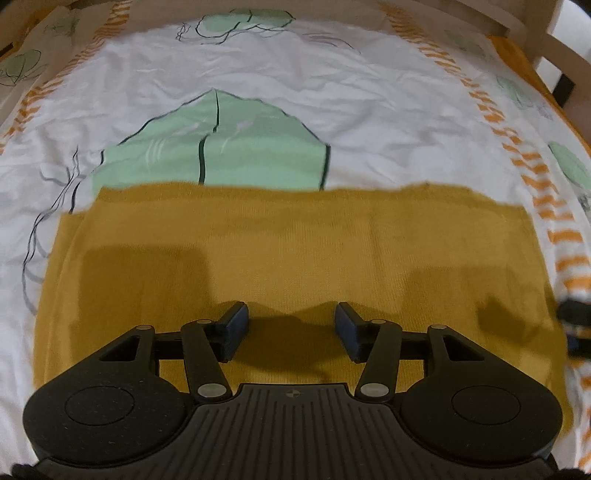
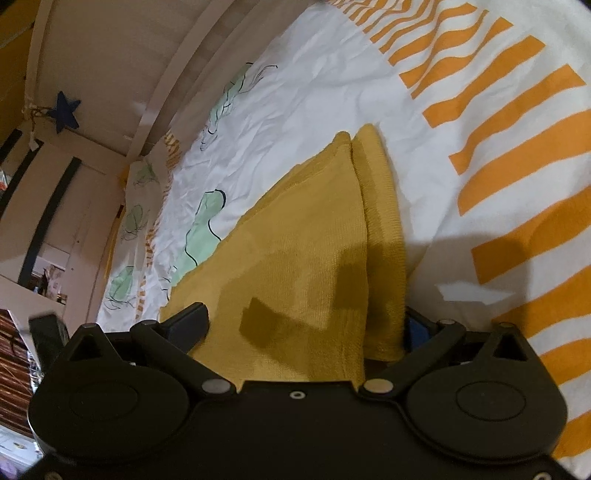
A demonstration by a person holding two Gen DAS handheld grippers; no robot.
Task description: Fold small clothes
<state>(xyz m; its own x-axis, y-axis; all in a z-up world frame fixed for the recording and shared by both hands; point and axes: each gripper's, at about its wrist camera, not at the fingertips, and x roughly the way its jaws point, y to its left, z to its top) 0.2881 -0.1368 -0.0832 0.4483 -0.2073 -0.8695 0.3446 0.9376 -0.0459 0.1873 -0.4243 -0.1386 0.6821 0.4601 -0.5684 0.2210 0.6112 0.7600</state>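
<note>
A mustard-yellow knit garment (image 1: 295,243) lies folded flat on a white bedsheet (image 1: 295,66) with green shapes and orange stripes. My left gripper (image 1: 291,328) hovers just above the garment's near part, jaws open and empty. In the right wrist view the same garment (image 2: 303,240) runs between my right gripper's (image 2: 306,325) wide-open fingers, a folded layer and a narrow folded strip side by side. The left finger (image 2: 188,321) rests beside the cloth; the right finger (image 2: 417,328) is mostly hidden behind the strip.
A wooden bed frame (image 1: 546,33) edges the bed at the far right. In the right wrist view a pale wall with a blue star (image 2: 64,110) and shelves (image 2: 14,354) lie at the left, beyond the bed's edge.
</note>
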